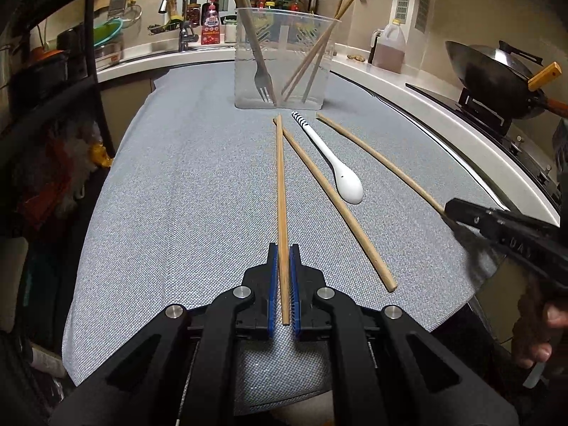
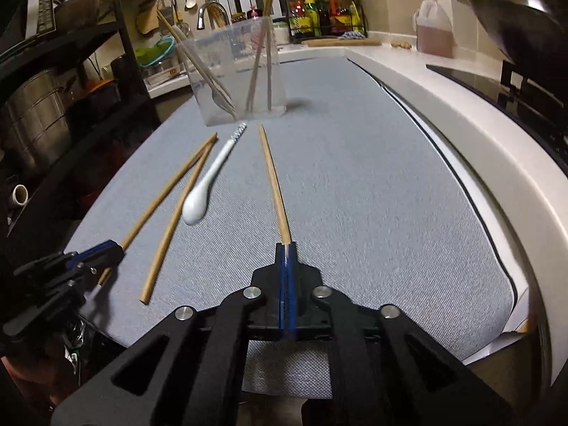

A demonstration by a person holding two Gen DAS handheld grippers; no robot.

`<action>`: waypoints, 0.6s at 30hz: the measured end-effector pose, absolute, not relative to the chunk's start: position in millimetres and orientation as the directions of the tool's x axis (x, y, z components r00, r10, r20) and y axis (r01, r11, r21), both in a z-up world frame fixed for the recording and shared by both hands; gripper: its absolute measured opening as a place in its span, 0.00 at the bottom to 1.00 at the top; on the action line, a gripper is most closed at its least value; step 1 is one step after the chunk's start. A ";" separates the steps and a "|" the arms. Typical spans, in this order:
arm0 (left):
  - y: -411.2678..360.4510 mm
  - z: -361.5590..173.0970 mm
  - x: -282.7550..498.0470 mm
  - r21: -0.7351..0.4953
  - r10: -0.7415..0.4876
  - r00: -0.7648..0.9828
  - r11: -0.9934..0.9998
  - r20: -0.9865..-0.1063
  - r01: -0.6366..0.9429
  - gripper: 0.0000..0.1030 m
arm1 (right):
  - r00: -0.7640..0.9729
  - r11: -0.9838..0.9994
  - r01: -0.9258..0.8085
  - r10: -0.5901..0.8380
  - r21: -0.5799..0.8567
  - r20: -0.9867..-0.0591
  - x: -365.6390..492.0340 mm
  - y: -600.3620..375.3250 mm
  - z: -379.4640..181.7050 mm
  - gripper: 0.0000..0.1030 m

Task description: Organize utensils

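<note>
Each tool holds one chopstick by its near end. The left tool [image 1: 283, 269] is clamped on the left chopstick [image 1: 281, 191], and the right tool [image 2: 287, 259] is closed tight on the right chopstick [image 2: 272, 181]. Both sticks lie flat on the grey tabletop [image 1: 177, 184] and point far, to the clear holder [image 1: 282, 60].

To do it well, I think each stick should be lifted level, then tipped upright over the holder's open rim before release.

On the tabletop I count three chopsticks and one white spoon [image 1: 335, 163]; the third chopstick [image 1: 337, 206] lies free between them. In the holder stand one fork [image 1: 261, 67] and about four chopsticks.
</note>
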State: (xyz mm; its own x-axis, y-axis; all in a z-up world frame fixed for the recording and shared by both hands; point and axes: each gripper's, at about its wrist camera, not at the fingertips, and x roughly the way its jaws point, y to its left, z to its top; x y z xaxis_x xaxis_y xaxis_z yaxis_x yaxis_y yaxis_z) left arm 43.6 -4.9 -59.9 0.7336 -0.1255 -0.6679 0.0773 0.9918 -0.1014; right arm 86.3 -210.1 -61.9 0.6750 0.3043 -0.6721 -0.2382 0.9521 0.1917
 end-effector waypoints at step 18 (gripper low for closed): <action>-7.9 -60.1 45.6 -0.094 -0.115 0.738 0.993 -0.665 0.070 0.07 | 0.676 0.948 -0.275 0.308 0.159 -0.670 85.2 -200.4 -64.7 0.23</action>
State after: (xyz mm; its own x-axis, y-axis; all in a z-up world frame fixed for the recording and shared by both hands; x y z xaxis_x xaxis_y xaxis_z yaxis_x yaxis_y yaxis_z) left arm 45.6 -7.9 -60.1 0.7378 -0.1148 -0.6651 0.0697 0.9931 -0.0941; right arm 85.2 -200.4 -64.7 0.6758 0.3081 -0.6696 -0.2746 0.9483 0.1591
